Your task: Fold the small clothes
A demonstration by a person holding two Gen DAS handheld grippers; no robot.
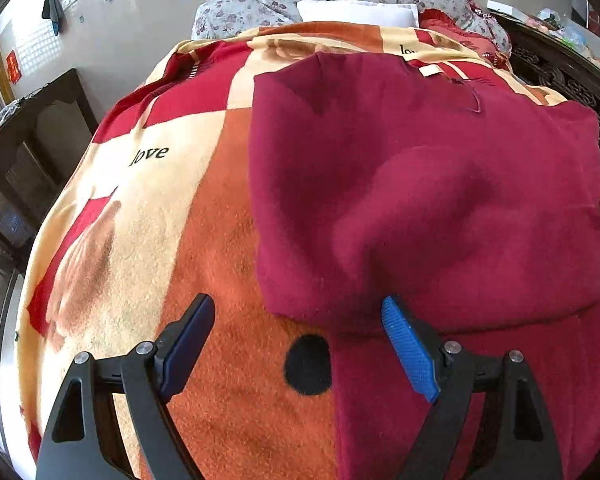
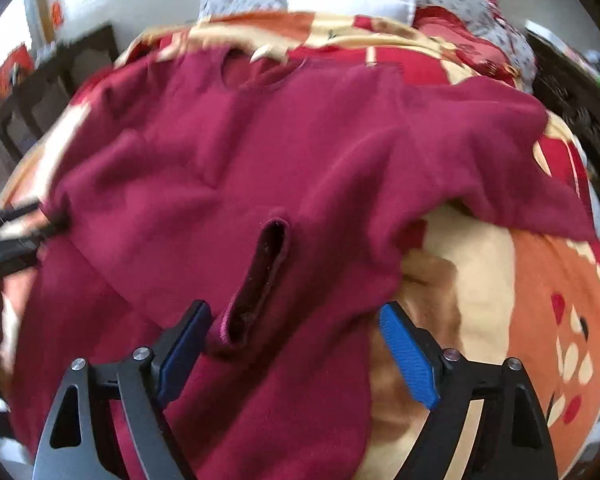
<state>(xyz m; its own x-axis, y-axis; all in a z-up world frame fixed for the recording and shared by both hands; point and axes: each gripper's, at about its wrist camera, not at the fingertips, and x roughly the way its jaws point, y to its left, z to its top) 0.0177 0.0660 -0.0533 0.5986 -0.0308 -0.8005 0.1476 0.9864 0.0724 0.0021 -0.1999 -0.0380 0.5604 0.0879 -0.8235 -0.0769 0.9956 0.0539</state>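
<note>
A bed with a patterned blanket (image 1: 148, 216) fills both frames. My left tongs (image 1: 300, 344) and right tongs (image 2: 296, 344) stand apart, gripping nothing; the maroon sweater (image 2: 236, 168) lies spread at centre, cuff (image 2: 256, 280) between the right tongs.

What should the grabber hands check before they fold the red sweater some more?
1. Left gripper open: ok, jaws wide apart, nothing between them.
2. Right gripper open: ok, sleeve cuff lies between its fingers, not pinched.
3. Maroon sweater flat: not ok, it is bunched, with a raised hump.
4. Sweater fully on the patterned blanket: cannot tell, edges run out of view.
5. Right view sharp enough to aim: not ok, it is blurred.
</note>
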